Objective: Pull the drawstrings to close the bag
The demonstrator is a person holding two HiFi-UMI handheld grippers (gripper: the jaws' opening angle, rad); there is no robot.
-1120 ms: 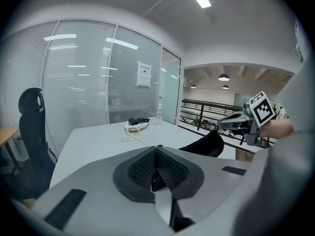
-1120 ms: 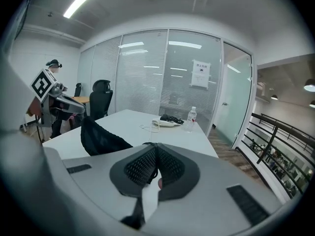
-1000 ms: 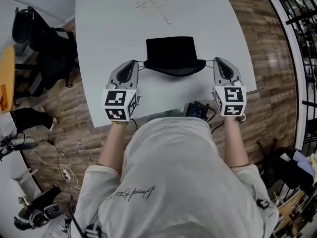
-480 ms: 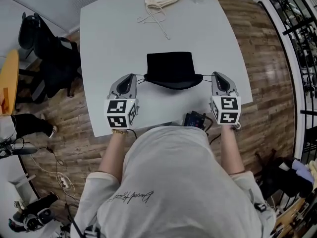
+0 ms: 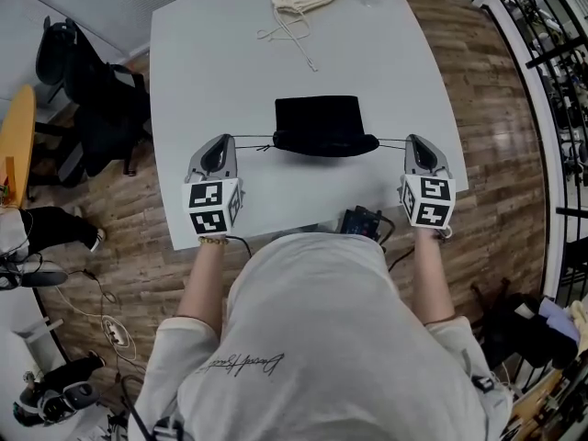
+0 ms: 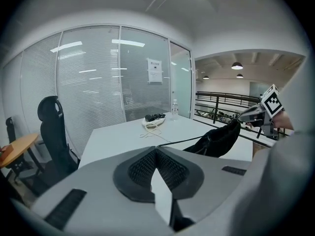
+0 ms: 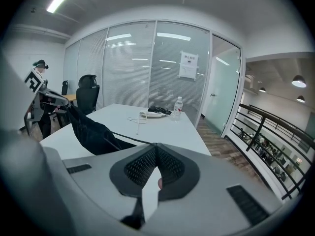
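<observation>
On the left: the left gripper (image 5: 223,140), jaws pressed fully together on the left drawstring (image 5: 250,139), with this cord stretched straight from the tips to the bag. Carried further outward than half a second ago, with more cord drawn out of the hem.

In the middle: the black bag (image 5: 321,122), lying flat on the white table (image 5: 211,62) near its front edge. Mouth turned toward the person, now gathered narrower and flatter than before.

On the right: the right gripper (image 5: 415,141), jaws also shut tight, pinching the right drawstring (image 5: 393,142), equally taut. Moved outward as well, away from the bag.

Judged from this: closing nearly done, perhaps only a small further pull needed to cinch the mouth completely.
</observation>
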